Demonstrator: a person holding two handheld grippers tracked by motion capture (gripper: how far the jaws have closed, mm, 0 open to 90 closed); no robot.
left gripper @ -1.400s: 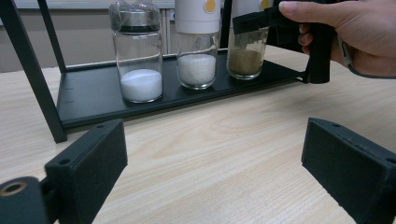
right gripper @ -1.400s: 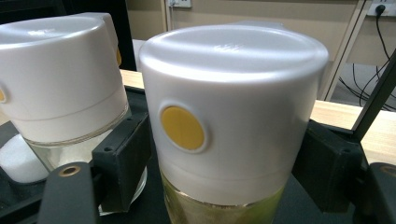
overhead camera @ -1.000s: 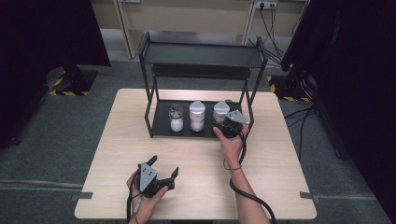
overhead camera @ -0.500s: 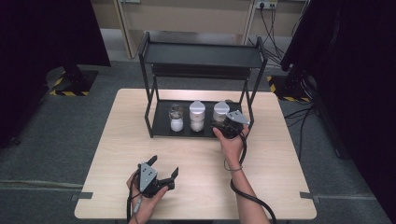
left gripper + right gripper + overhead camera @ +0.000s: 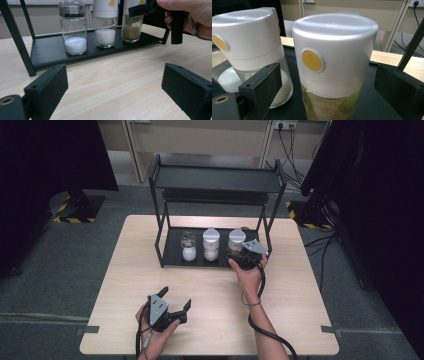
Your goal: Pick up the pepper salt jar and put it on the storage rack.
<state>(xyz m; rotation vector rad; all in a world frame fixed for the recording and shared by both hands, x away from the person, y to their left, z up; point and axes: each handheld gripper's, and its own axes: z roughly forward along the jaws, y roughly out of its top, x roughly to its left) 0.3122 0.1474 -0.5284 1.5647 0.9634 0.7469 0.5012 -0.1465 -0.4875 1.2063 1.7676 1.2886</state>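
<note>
Three jars stand in a row on the bottom shelf (image 5: pixel 172 256) of a black rack. The right one, a brown-powder jar (image 5: pixel 236 240) (image 5: pixel 334 50) with a white lid and a yellow dot, sits between the jaws of my right gripper (image 5: pixel 240 257) (image 5: pixel 327 85). Those jaws have just been opening, and a gap shows on each side of the jar, so the gripper is open. The middle jar (image 5: pixel 211 244) (image 5: pixel 247 37) holds white grains, and the left jar (image 5: pixel 188 246) (image 5: pixel 75 32) is clear glass with white powder. My left gripper (image 5: pixel 176 296) (image 5: pixel 115 87) rests open near the table's front edge, holding nothing.
The rack's top shelf (image 5: pixel 215 180) overhangs the jars, and its posts (image 5: pixel 266 227) stand close to my right hand (image 5: pixel 190 15). Bare wooden table (image 5: pixel 310 310) lies between the rack and the front edge. Cables trail on the floor at the back right.
</note>
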